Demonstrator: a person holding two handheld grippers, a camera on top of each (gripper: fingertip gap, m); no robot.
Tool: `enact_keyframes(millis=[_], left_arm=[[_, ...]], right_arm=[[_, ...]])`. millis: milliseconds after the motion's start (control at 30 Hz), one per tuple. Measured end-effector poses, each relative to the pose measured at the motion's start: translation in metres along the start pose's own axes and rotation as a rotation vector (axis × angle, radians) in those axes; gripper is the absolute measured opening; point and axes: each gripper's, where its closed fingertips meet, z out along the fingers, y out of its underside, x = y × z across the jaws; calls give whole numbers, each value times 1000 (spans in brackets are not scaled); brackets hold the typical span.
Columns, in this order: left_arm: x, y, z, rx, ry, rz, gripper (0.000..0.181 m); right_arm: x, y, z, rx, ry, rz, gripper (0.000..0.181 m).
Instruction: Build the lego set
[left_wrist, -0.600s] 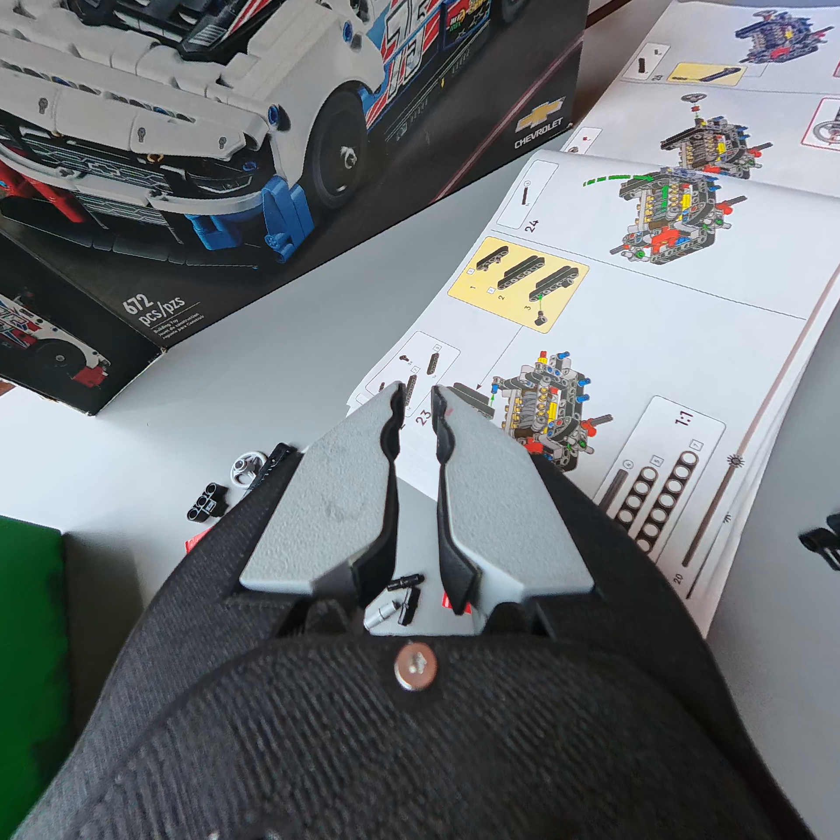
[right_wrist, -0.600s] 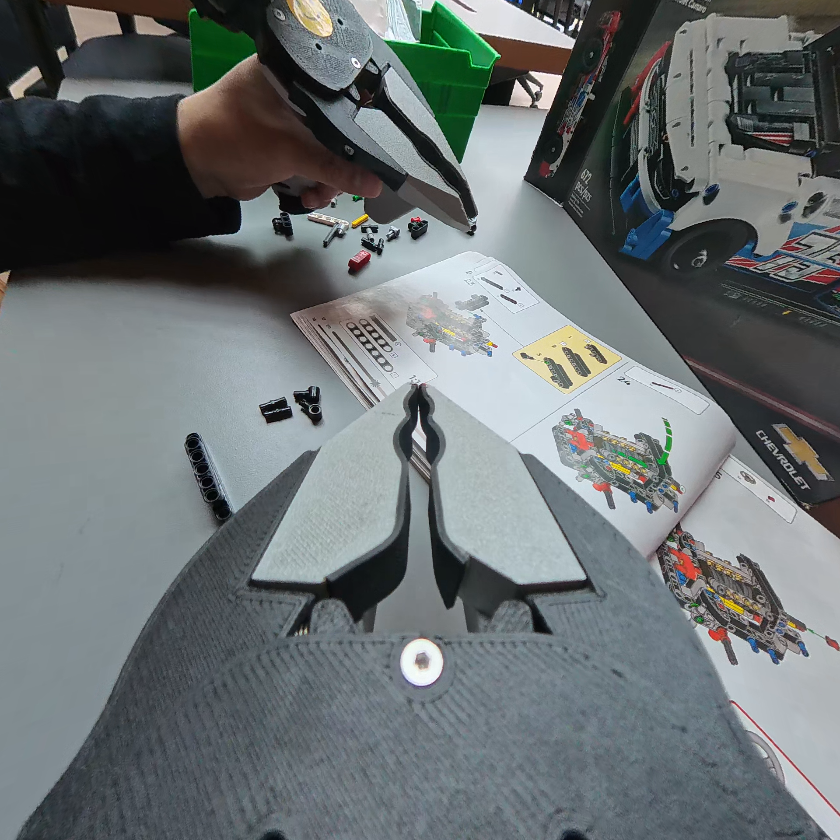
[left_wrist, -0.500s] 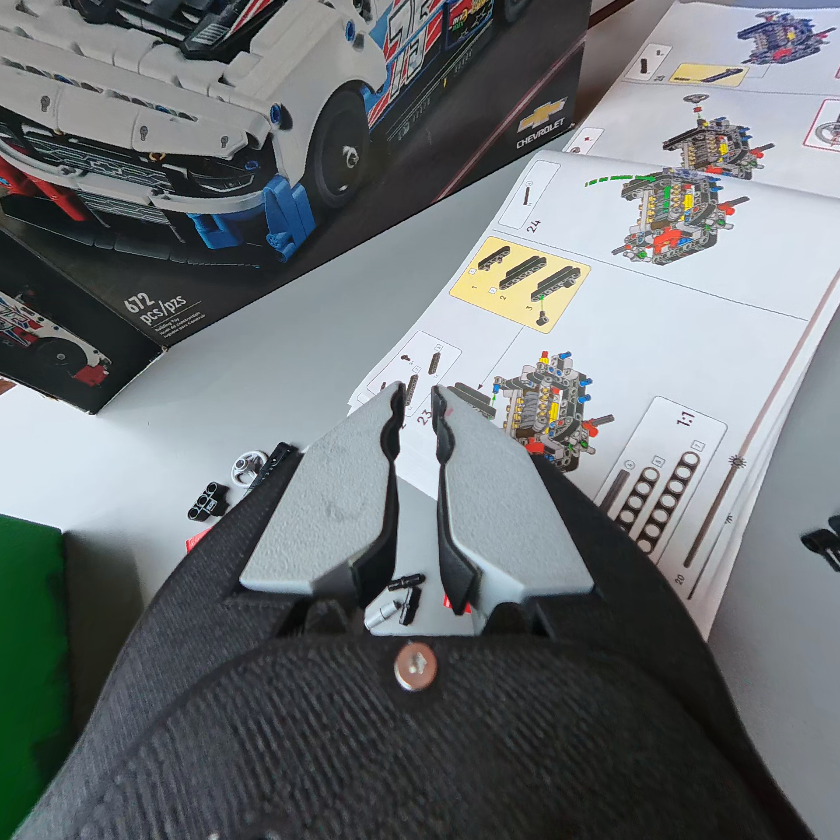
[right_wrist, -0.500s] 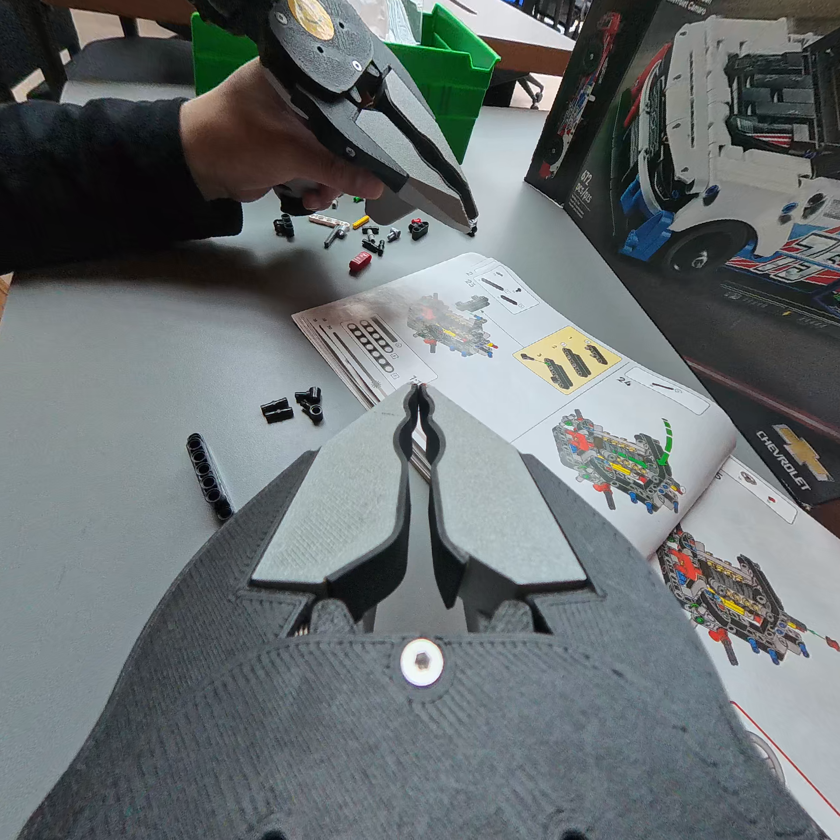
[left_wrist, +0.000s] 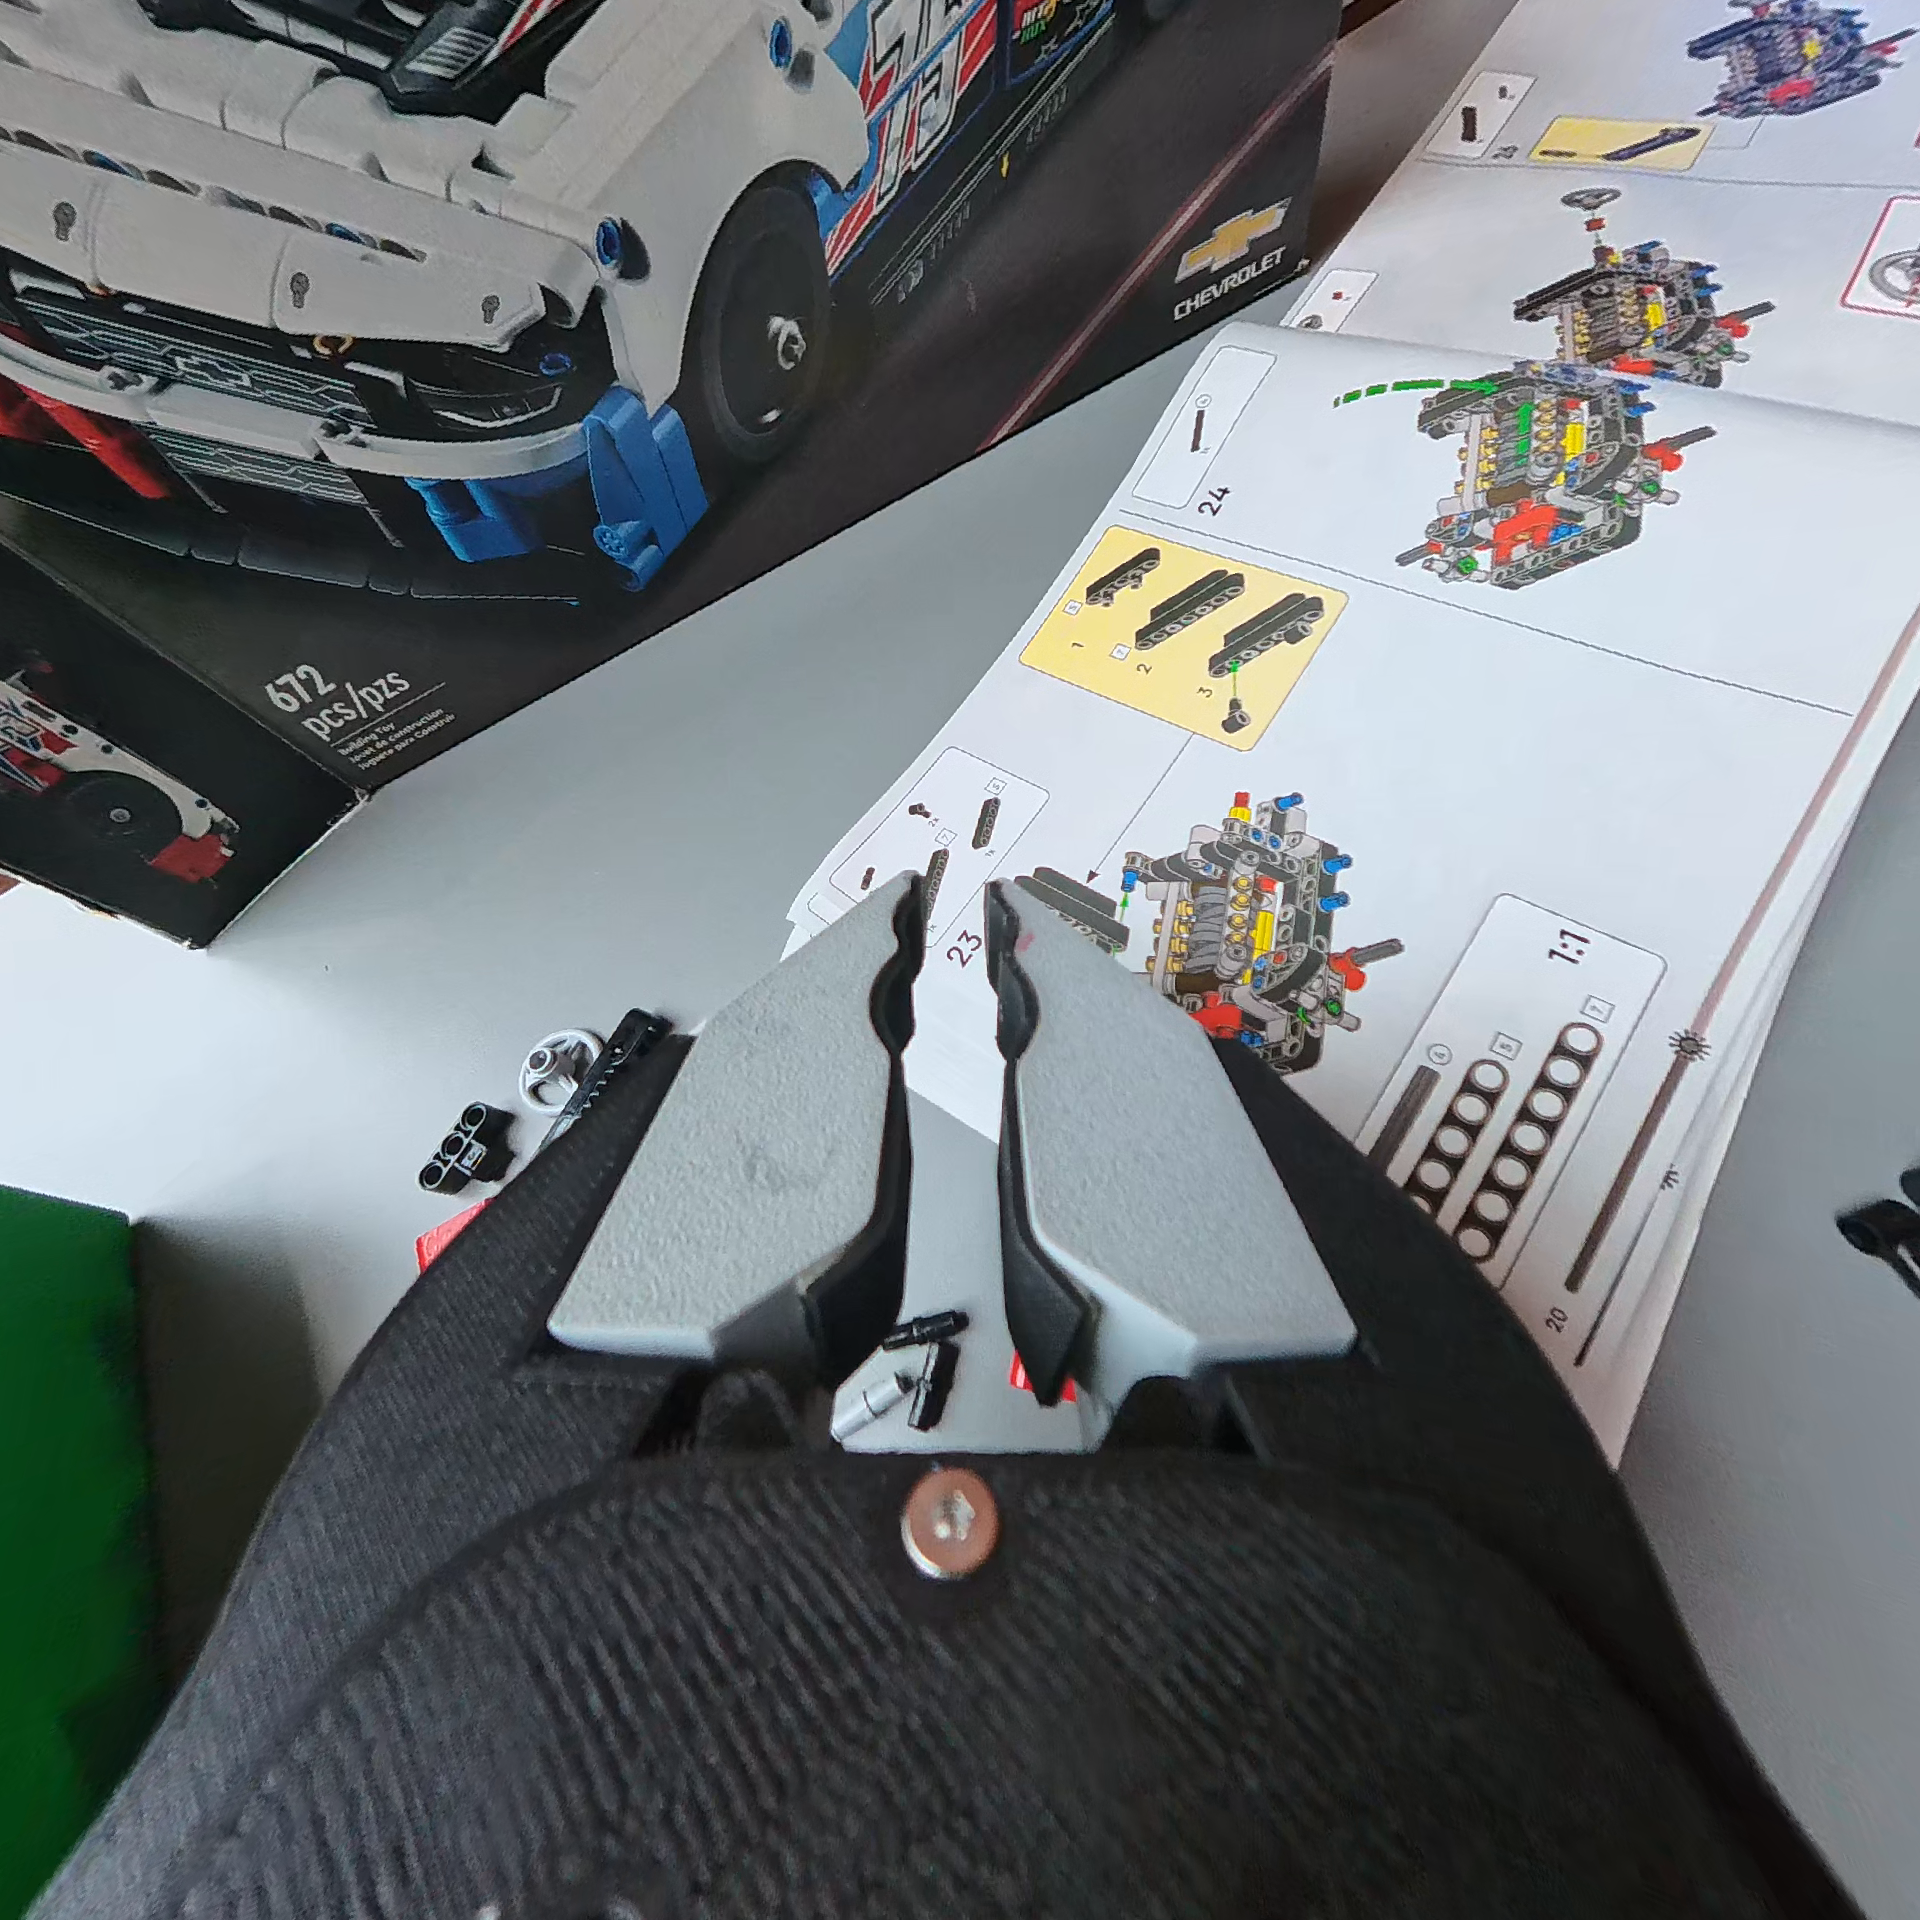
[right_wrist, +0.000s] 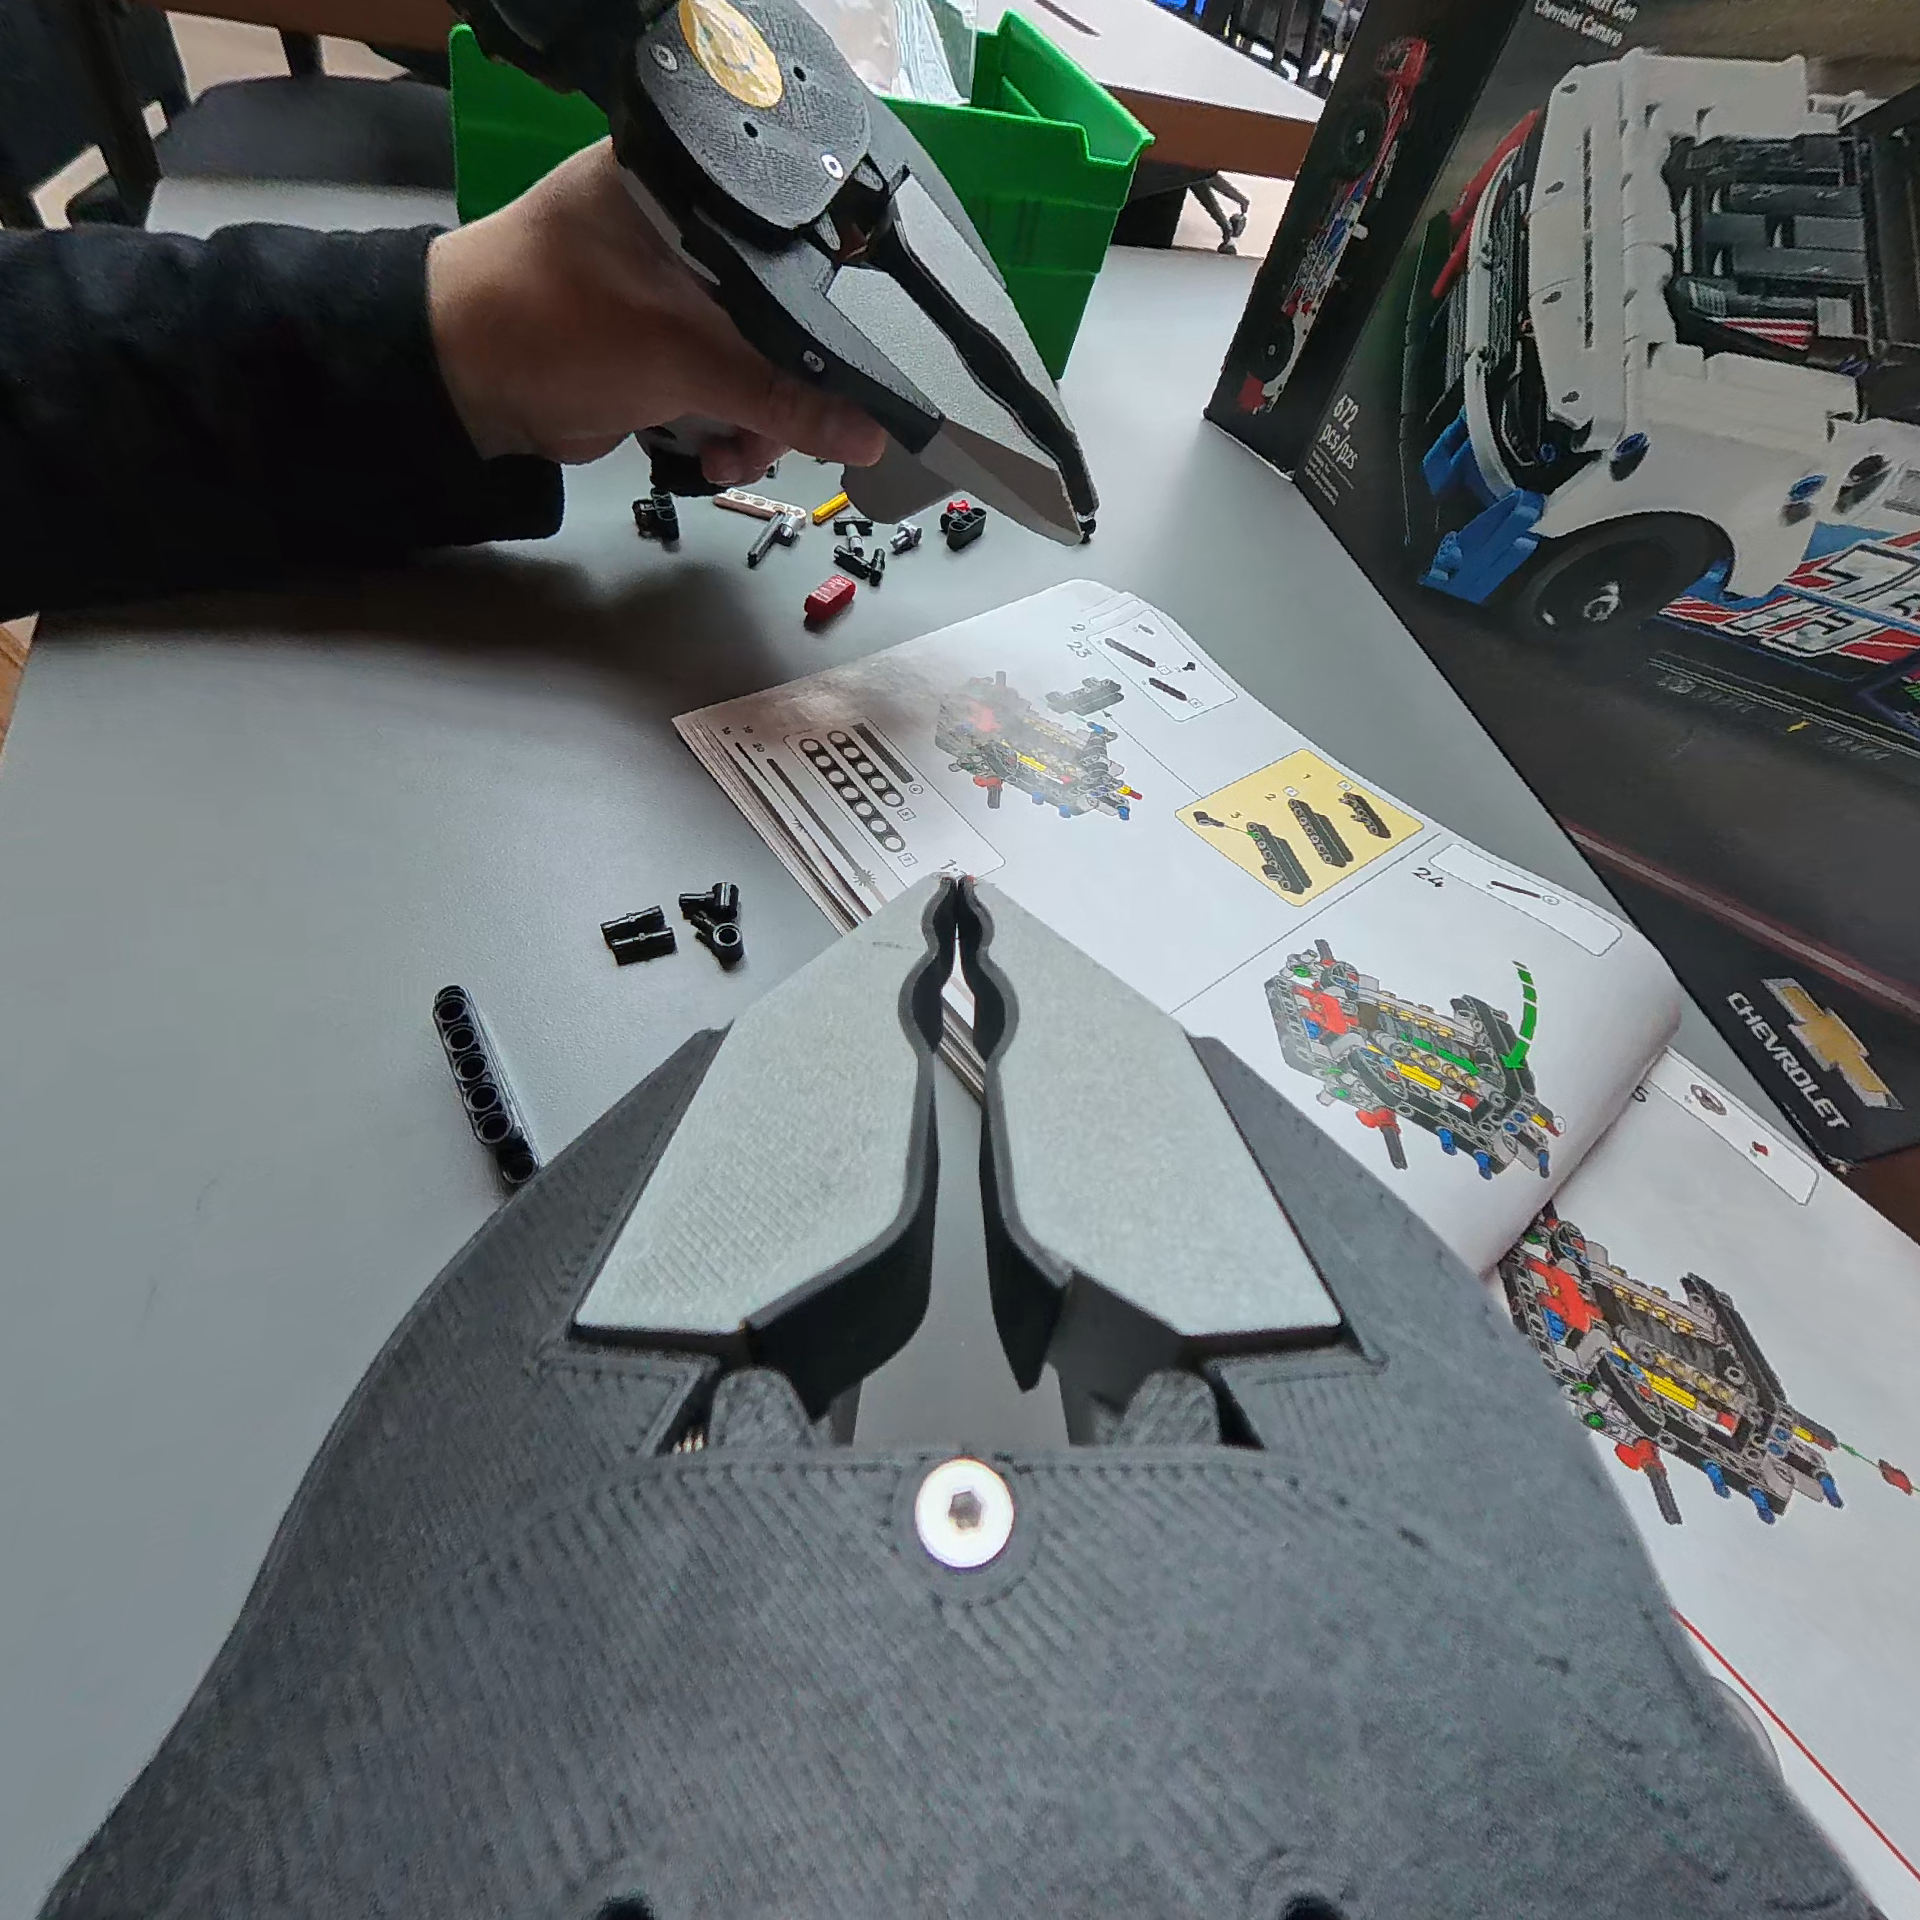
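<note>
My left gripper (left_wrist: 954, 891) hovers over the near corner of the open instruction booklet (left_wrist: 1455, 748), its jaws a narrow gap apart with nothing between them. In the right wrist view a hand holds it (right_wrist: 1081, 520) above a scatter of small parts (right_wrist: 831, 540) that includes a red piece (right_wrist: 828, 601). My right gripper (right_wrist: 956, 883) is shut and empty, over the booklet's (right_wrist: 1195, 831) left edge. A black beam with holes (right_wrist: 483, 1086) and a few black connectors (right_wrist: 675, 925) lie on the grey table left of it.
The set's box (right_wrist: 1662, 520) stands along the table's far and right side, and it also shows in the left wrist view (left_wrist: 520, 364). A green bin (right_wrist: 1039, 177) sits behind the parts. A small grey wheel (left_wrist: 561, 1070) and a black connector (left_wrist: 468, 1143) lie left of my left gripper. My hands' fingertips stand some 20 centimeters from each other.
Almost nothing. My left gripper has drifted very slightly and both grippers keep the same jaw setting.
</note>
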Motion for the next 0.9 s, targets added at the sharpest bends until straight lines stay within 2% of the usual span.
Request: enact_keyframes(millis=[600,900], left_arm=[[-2,-1,-1,6,-9,1,8],[-3,-19,-24,71,-23,8,8]], right_arm=[[-2,1,1,-6,-5,-3,0],[-6,3,4,-3,-27,-2,0]])
